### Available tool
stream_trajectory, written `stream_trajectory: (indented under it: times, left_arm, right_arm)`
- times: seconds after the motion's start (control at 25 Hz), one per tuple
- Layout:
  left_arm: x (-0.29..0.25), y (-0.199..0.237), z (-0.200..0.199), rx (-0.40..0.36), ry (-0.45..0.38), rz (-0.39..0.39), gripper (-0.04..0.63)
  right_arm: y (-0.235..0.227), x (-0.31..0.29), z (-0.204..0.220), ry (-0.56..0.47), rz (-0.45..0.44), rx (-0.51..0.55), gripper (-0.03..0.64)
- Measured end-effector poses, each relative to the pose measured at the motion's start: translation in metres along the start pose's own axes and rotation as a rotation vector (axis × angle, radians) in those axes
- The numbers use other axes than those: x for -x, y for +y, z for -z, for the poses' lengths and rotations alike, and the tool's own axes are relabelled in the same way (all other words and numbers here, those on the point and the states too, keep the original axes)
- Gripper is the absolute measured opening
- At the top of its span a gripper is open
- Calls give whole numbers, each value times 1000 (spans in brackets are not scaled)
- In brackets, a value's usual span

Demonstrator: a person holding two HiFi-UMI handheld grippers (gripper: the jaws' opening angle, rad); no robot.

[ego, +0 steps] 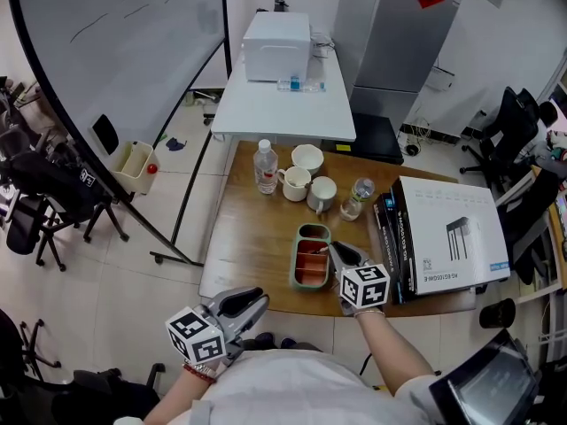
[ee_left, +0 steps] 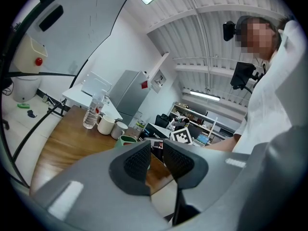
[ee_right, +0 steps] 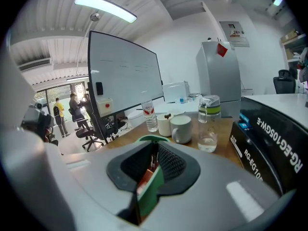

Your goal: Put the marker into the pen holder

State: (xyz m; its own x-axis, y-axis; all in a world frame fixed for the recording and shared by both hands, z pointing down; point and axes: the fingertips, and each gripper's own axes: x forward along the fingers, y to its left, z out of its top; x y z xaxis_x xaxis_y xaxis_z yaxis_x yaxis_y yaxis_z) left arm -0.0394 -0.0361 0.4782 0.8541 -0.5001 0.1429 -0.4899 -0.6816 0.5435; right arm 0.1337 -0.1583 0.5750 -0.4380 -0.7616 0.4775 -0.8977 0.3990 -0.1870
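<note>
Here the wooden counter (ego: 257, 237) carries the green pen holder (ego: 296, 264), its long axis running away from the person. The right gripper (ego: 339, 255) hangs over its right wall, much nearer than the left gripper (ego: 251, 303), whose fingers stand spread and empty beyond the near edge. The right fingers pinch a thin dark thing, I believe the marker (ee_right: 154, 155), directly above the holder's inside.

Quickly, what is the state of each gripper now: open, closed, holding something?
Left gripper: open, nothing between its jaws.
Right gripper: closed over the pen holder; a thin dark thing shows in the slit, and whether it is gripped cannot be told.
</note>
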Motion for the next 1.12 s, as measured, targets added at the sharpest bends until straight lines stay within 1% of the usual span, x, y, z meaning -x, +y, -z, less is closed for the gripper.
stream_trajectory:
  times: [0.28,0.52,0.68,0.8,0.92,1.12]
  left_arm:
    - [-5,-4,3,-5,13,22,81]
    - [-6,-5,3,-7,10,30,81]
    - [-5,-5,4,-5,10,34,80]
    - [-5,-5,4,-5,7,39,80]
    - [-4,-3,3,-1,5,26,80]
    - [-2,-1,1,4,3,14,80]
  right_arm:
    - [21,41,-52,-158,-62,-50,31]
    - [41,66,-73,-227,-109,-49,31]
    - [46,69,-57,-190,-112,-44,31]
    - [36,64,-38,-158,-79,-61,31]
    - [25,54,-23,-140,-38,-63,31]
    - [23,32,0,-79,-20,-64,31]
